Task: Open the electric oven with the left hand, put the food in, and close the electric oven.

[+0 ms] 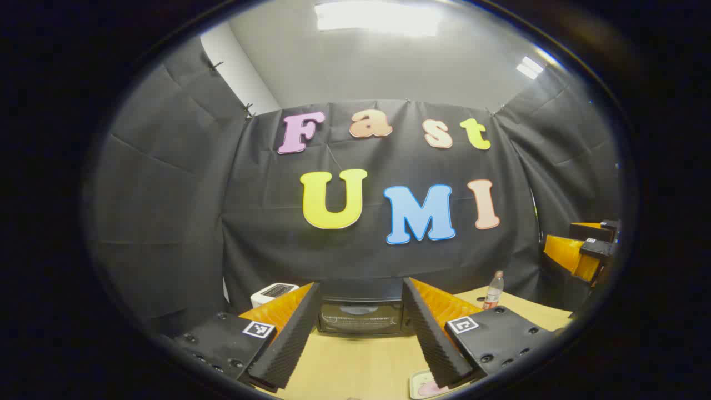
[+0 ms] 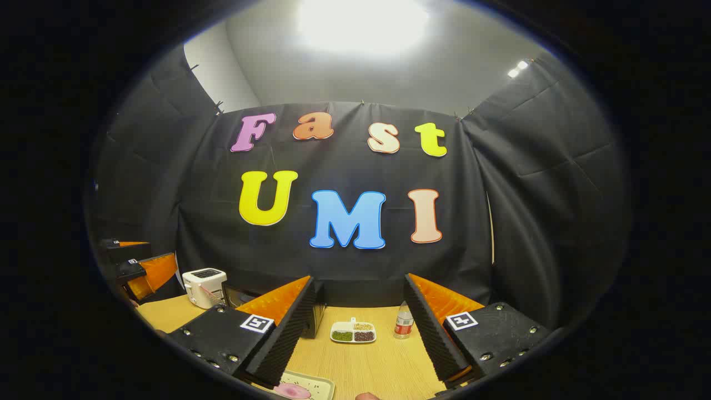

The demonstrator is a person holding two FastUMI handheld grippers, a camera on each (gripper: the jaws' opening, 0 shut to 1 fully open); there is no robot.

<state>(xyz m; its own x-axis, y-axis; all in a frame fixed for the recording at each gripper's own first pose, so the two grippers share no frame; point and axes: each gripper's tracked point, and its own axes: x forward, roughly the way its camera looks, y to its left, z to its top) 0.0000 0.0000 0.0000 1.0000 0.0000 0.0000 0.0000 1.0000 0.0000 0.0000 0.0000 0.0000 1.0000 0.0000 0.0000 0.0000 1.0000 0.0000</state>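
The left gripper, fingers spread and empty, faces the shut electric oven at the worktop's far edge (apparently lining up); right gripper likewise gapes.

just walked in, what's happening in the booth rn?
A person holds a gripper in each hand over a wooden table, and nothing is grasped. The left gripper is open and lined up with the electric oven, whose door looks closed. The right gripper is open too, facing a divided snack dish and a water bottle. A tray with pink food lies near the table's front edge. A white toaster stands to the oven's left.
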